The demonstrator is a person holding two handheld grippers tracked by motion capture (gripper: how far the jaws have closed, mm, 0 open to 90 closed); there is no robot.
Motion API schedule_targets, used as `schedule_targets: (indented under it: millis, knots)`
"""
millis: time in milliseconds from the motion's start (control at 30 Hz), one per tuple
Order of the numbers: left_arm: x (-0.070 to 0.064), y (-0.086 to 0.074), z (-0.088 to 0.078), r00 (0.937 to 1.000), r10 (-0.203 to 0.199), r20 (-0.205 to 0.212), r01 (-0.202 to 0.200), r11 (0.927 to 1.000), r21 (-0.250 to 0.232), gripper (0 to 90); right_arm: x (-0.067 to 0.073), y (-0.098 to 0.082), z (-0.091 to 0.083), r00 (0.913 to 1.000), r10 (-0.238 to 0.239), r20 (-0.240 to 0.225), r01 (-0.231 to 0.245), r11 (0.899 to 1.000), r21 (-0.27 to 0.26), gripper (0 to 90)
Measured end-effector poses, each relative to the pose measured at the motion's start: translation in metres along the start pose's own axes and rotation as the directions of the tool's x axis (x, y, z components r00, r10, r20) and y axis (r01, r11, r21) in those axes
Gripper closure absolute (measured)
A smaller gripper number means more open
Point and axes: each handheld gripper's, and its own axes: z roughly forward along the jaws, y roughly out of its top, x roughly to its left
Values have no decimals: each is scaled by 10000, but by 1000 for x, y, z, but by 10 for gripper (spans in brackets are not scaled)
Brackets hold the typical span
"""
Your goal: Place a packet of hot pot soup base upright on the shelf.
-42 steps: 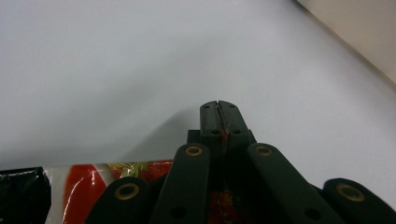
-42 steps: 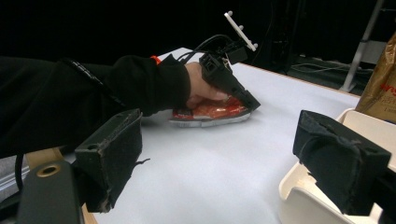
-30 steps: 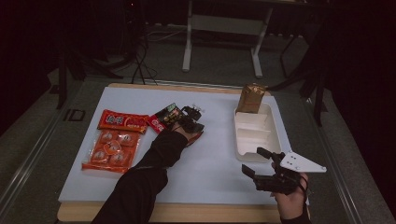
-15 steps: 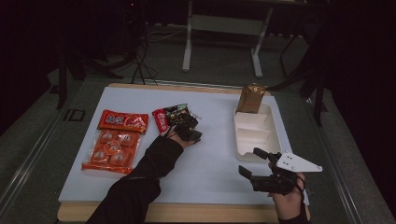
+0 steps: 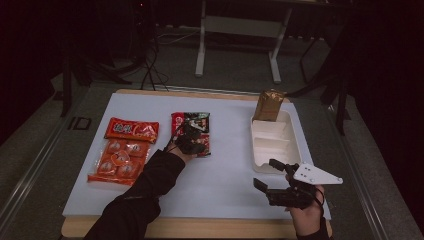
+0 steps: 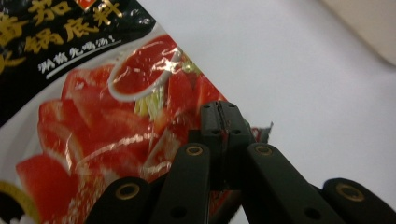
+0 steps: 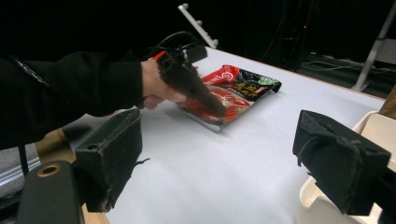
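While the left gripper [image 6: 219,122] stays clenched on the near corner of the sauce packet [image 5: 191,131], the packet now lies further from the tray [image 5: 276,142], closer to the red snack bags [image 5: 125,148]. Dragging seems underway. Right gripper [image 5: 264,173] waits released, just before the tray.

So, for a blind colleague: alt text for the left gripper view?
Two black jaws are shut on the corner of a glossy red-and-black sauce packet printed with tomato slices, lying on a white table.
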Motion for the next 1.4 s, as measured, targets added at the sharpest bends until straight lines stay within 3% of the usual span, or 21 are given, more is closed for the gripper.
schedule_targets:
  millis: [167, 267, 400, 533, 700, 767, 800, 833, 867, 967, 1067, 1200, 1267, 1300, 1333, 1400]
  knots:
    - [5, 1, -10, 10000, 4, 37, -2, 9984, -570, 900, 0, 0, 2, 10000, 18, -10, -18, 10000, 52, 154]
    - [16, 4, -22, 9994, -102, -342, 71, 9959, -898, 825, 1, 0, 3, 10000, -50, -11, 50, 9999, 109, 154]
    - [41, 5, -35, 9940, -808, -744, 725, 9914, -1086, 760, 1, -1, 4, 10000, -52, -31, 53, 9999, 154, 154]
    - [62, 6, -39, 9812, -1396, -1330, 1231, 9845, -1252, 684, 1, -1, 4, 10000, -72, -25, 73, 9998, 182, 154]
    - [89, 11, -32, 9603, -2105, -1829, 1873, 9728, -1360, 606, 2, -1, 5, 9999, -114, -55, 116, 9996, 252, 154]
    - [96, 12, -30, 9559, -2335, -1783, 2070, 9659, -1553, 596, 2, -2, 5, 9999, -118, -59, 119, 9996, 275, 154]
    - [100, 12, -29, 9516, -2420, -1893, 2143, 9643, -1555, 596, 2, -2, 5, 9999, -133, -50, 134, 9995, 277, 154]
    - [100, 12, -29, 9516, -2420, -1893, 2143, 9643, -1555, 595, 2, -2, 5, 9999, -133, -51, 134, 9995, 293, 154]
    - [108, 13, -24, 9442, -2723, -1853, 2413, 9548, -1734, 596, 2, -2, 5, 9999, -138, -57, 139, 9995, 298, 154]
    - [115, 14, -17, 9394, -2860, -1890, 2562, 9521, -1670, 596, 1, -3, 6, 9999, -149, -73, 151, 9994, 319, 154]
    - [121, 16, -14, 9310, -3096, -1936, 2728, 9421, -1950, 596, 1, -3, 6, 9998, -183, -78, 186, 9993, 326, 154]
    - [123, 22, -9, 9248, -3089, -2221, 2697, 9440, -1900, 575, 0, -3, 5, 9999, -120, -71, 122, 9994, 327, 154]
    - [123, 22, -9, 9248, -3089, -2221, 2697, 9440, -1900, 575, 0, -3, 5, 9999, -130, -63, 132, 9994, 320, 154]
    - [123, 22, -9, 9128, -3139, -2614, 2662, 9425, -2020, 575, 0, -3, 5, 9999, -130, -63, 132, 9994, 320, 154]
    - [124, 21, -8, 9074, -3198, -2726, 2724, 9416, -1979, 554, -1, -3, 3, 9999, -143, -67, 145, 9995, 275, 154]
    - [124, 20, -5, 9071, -3189, -2748, 2780, 9440, -1779, 513, -2, -4, 3, 9999, -111, -47, 112, 9996, 263, 154]
